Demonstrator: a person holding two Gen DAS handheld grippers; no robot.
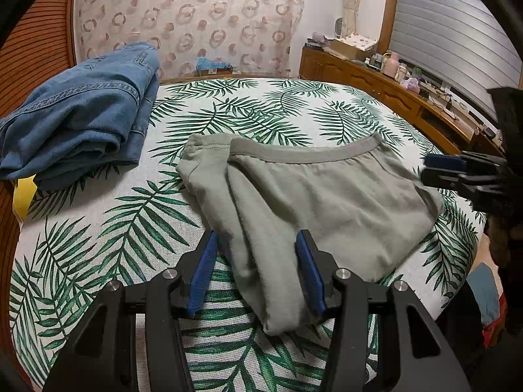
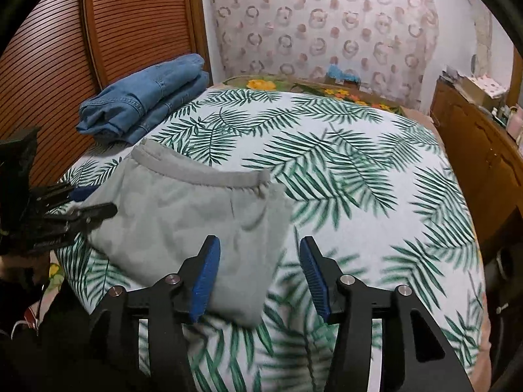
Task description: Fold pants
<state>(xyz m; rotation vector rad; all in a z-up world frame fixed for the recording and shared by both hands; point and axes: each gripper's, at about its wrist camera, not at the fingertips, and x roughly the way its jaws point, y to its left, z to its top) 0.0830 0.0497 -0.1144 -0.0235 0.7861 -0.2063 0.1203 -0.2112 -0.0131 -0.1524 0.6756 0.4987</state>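
The left gripper (image 1: 256,272) stands with its jaws spread, the near corner of the grey pants (image 1: 327,202) lying between the blue pads but not visibly pressed by them; in my judgement it is parked there to steady or re-take that corner rather than to grip it. The right gripper (image 2: 260,272) is likewise spread and empty, its left pad over the near right corner of the grey pants (image 2: 183,225) and its right pad over bare cloth, which suggests a released hold. The pants lie folded into a compact bundle on the leaf-print bedspread (image 1: 98,222), waistband turned to the far side, a narrower folded layer showing along their left edge; the fold appears largely made, with at most a final tidy outstanding. A blue denim garment (image 1: 75,121), already folded, sits at the far left of the bed against the slatted wooden panel (image 2: 49,65), probably set aside as finished work. A wooden sideboard (image 1: 376,81) carrying clutter runs along the right wall. Count: two grippers, one grey pair of pants, one denim item, one bedspread.
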